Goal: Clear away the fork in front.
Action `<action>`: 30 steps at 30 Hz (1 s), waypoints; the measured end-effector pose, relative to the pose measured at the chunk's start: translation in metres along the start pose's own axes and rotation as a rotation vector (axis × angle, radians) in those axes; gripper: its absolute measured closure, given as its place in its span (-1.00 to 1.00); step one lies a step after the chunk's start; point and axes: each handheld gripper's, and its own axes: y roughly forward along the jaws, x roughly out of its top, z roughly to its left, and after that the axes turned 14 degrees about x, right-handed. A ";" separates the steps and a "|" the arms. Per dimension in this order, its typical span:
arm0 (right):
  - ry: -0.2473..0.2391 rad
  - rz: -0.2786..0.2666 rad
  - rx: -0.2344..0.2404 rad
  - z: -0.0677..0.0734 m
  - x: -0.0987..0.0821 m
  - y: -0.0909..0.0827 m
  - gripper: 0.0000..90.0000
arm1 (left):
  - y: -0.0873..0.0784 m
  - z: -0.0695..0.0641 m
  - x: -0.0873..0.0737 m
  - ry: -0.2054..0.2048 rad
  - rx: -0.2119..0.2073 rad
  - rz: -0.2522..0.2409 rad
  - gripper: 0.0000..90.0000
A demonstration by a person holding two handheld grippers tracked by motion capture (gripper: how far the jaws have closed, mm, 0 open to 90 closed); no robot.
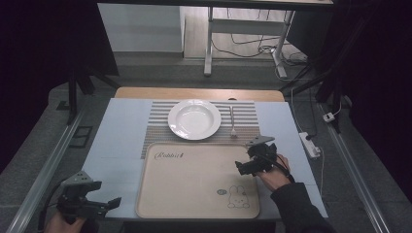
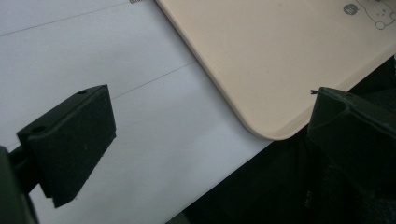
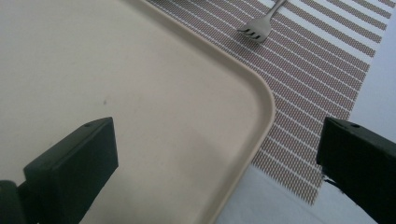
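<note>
A beige tray (image 1: 194, 184) with a rabbit drawing lies at the table's near side. Behind it, a white plate (image 1: 194, 118) rests on a striped placemat (image 1: 245, 116), with a fork (image 1: 232, 124) to the plate's right. My right gripper (image 1: 247, 167) hovers open over the tray's right rim; its view shows the tray's far right corner (image 3: 252, 126) between the jaws and the fork's tines (image 3: 254, 30) beyond. My left gripper (image 1: 109, 204) stands open off the tray's near left corner (image 2: 271, 126), nothing between its jaws.
The table top (image 1: 116, 145) is pale blue-white, with a wooden strip along its far edge (image 1: 199, 93). A power strip (image 1: 309, 143) and cables lie on the floor at the right. A desk frame (image 1: 243, 43) stands beyond the table.
</note>
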 end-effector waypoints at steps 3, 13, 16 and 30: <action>0.006 0.008 -0.006 -0.005 0.005 0.007 -1.00 | 0.000 0.000 0.000 0.001 -0.001 0.002 -0.98; 0.021 0.016 -0.020 -0.021 0.023 0.021 -1.00 | 0.001 0.000 0.000 0.005 -0.003 0.006 -0.98; 0.013 0.030 -0.039 -0.026 0.028 0.027 -1.00 | 0.001 0.000 0.001 0.006 -0.004 0.007 -0.98; 0.030 0.022 -0.067 -0.047 0.055 0.051 -1.00 | 0.002 -0.001 0.001 0.012 -0.005 0.014 -0.97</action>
